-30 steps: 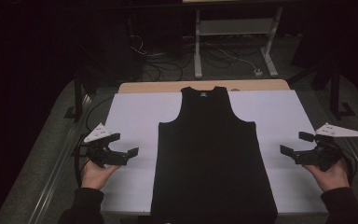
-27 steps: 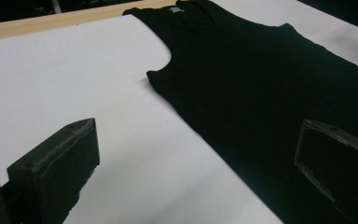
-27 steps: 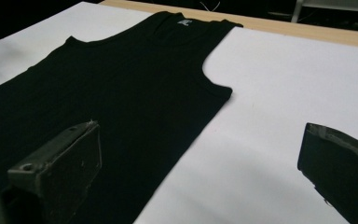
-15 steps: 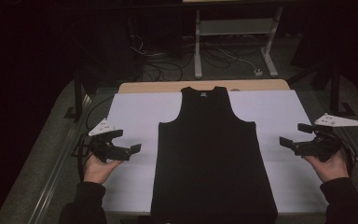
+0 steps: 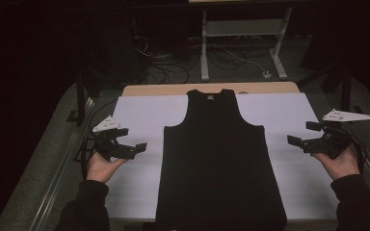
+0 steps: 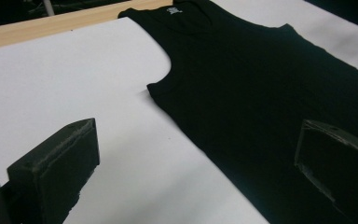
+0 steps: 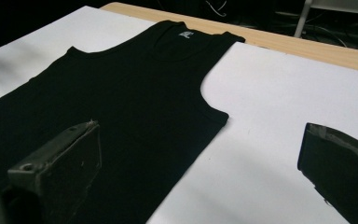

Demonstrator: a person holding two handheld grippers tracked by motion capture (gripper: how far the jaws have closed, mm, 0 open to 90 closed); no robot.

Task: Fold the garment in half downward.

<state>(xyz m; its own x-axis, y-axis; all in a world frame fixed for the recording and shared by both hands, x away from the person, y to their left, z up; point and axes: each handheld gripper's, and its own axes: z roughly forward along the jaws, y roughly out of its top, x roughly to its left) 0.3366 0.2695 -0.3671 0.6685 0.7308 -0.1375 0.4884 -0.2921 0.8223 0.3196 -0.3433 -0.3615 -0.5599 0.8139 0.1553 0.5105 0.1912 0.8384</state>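
1. A black tank top [image 5: 219,159] lies flat in the middle of the high view, neck toward the top of the frame and hem reaching the bottom edge, on a white sheet [image 5: 139,115] that covers most of the table.
2. A strip of bare wooden table edge [image 5: 173,90] shows above the sheet, just past the top's neck.
3. The left gripper [image 5: 134,147] sits at the lower left of the high view, held in the person's left hand [image 5: 103,166], over the white sheet and just beside the top's left side without touching it.
4. In the left gripper view its jaws stand wide apart with nothing between them; one jaw is at the lower left of that frame over the sheet, the other at the lower right over the black cloth.
5. The right gripper [image 5: 298,139] is at the right of the high view, held in the right hand [image 5: 339,163], over the sheet and near the top's right side, apart from it.
6. In the right gripper view its jaws are likewise spread wide and hold nothing; the left-hand jaw of that frame hangs over the black cloth, the right-hand one over the sheet.
7. A small white label [image 7: 184,34] shows inside the neck, at the top centre of the right gripper view.
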